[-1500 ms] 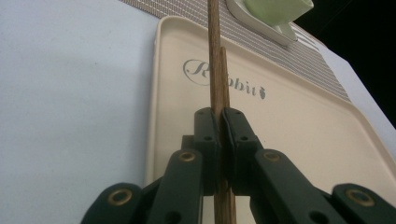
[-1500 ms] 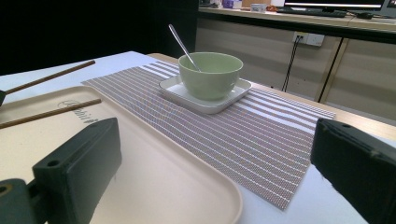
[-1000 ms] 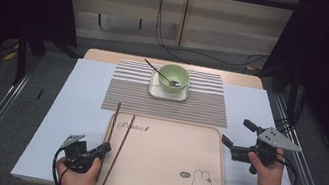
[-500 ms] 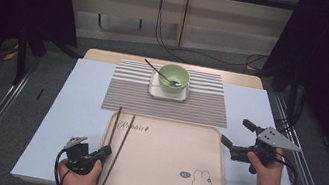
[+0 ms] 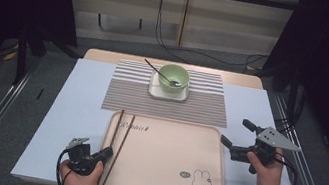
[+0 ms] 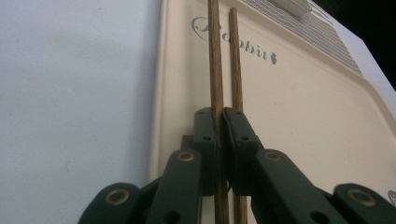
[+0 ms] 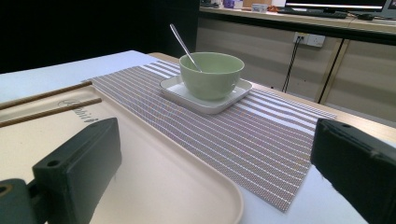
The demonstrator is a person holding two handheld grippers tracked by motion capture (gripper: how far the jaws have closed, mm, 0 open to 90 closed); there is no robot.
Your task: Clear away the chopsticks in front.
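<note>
The left gripper [image 6: 220, 122] has its jaws pinched on one chopstick [image 6: 215, 56], the twin [image 6: 236, 60] lying just beside on the tray [image 5: 164, 173]. Since a second ago nothing has shifted: both sticks lie flat at the tray's left edge, so the lift is probably next. The right gripper [image 5: 236, 135] hangs spread and empty, right of the tray.

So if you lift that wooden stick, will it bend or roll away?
Probably not bend: the chopstick looks like straight, stiff wood. It's thin, so likely light. Held near one end by the left gripper, its far end may dip. If dropped, it might roll on the smooth tray.
</note>
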